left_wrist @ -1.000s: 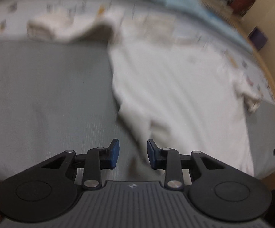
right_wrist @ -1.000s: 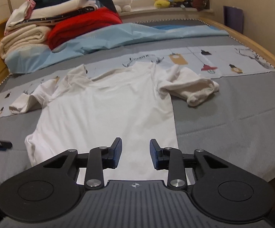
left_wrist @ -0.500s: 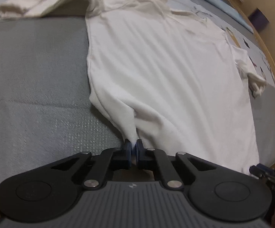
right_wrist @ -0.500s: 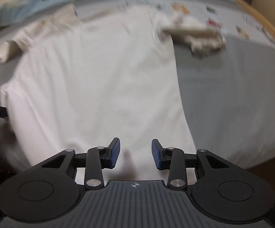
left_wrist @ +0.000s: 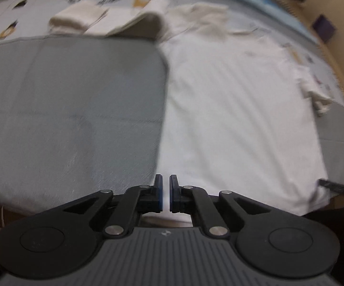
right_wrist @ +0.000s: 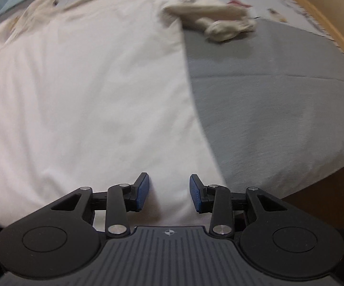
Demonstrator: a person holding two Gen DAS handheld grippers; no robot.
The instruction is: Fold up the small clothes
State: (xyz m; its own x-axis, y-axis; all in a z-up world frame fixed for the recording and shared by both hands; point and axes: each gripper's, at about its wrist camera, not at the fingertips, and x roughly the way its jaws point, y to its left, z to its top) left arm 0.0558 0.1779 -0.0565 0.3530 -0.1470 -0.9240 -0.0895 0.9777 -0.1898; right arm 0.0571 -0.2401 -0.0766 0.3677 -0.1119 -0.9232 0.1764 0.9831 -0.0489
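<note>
A white T-shirt (left_wrist: 231, 109) lies flat on a grey bedspread (left_wrist: 72, 109), collar far, hem nearest, sleeves crumpled. The left gripper (left_wrist: 166, 196) is pinched closed on the hem's corner. The right gripper (right_wrist: 169, 194) hovers partly parted over the hem, holding nothing. Blur smears the collar.
</note>
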